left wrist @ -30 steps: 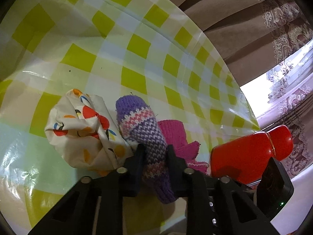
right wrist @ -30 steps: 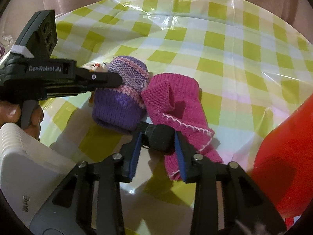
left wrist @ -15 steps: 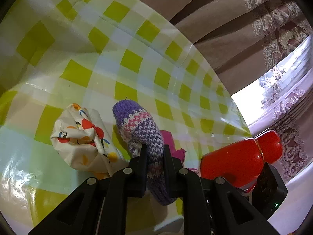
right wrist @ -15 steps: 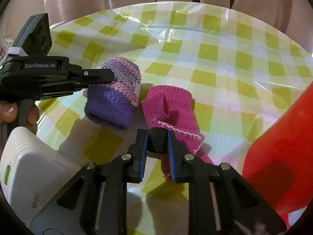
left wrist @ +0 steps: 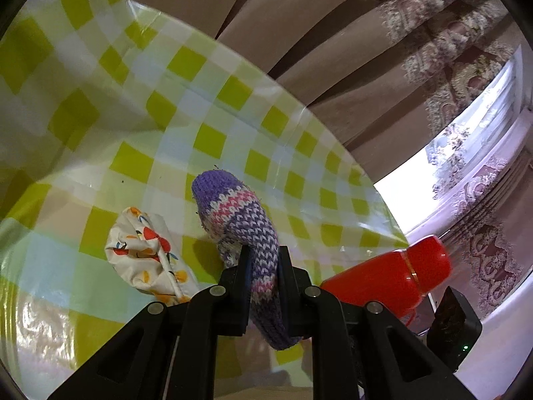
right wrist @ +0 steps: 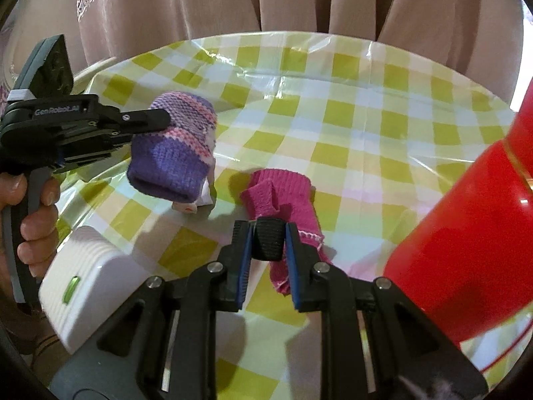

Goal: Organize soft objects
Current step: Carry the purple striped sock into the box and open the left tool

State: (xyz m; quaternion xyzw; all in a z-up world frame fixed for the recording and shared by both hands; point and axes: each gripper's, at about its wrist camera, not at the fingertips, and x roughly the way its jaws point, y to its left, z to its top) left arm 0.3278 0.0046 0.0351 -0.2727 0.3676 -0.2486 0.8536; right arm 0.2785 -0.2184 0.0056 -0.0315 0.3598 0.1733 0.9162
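Note:
My left gripper (left wrist: 263, 260) is shut on a purple striped knit sock (left wrist: 240, 220) and holds it in the air above the table; the sock also shows in the right wrist view (right wrist: 173, 153), with the left gripper (right wrist: 156, 121) on it. A white patterned cloth bundle (left wrist: 146, 256) lies on the checked tablecloth (left wrist: 133, 106) below and left of the sock. A pink knit sock (right wrist: 283, 196) lies on the cloth just ahead of my right gripper (right wrist: 268, 233), which is shut on a small black ribbed object (right wrist: 268, 243).
A red bottle (right wrist: 473, 240) stands at the right, close to the right gripper; it also shows in the left wrist view (left wrist: 386, 280). A white box (right wrist: 83, 283) sits at the near left edge. Brown curtains (right wrist: 266, 0) hang behind the table.
My left gripper has lifted the purple sock off the table, up and away from the pink sock and the cloth bundle. My right gripper has closed tighter on the black object and pulled back slightly.

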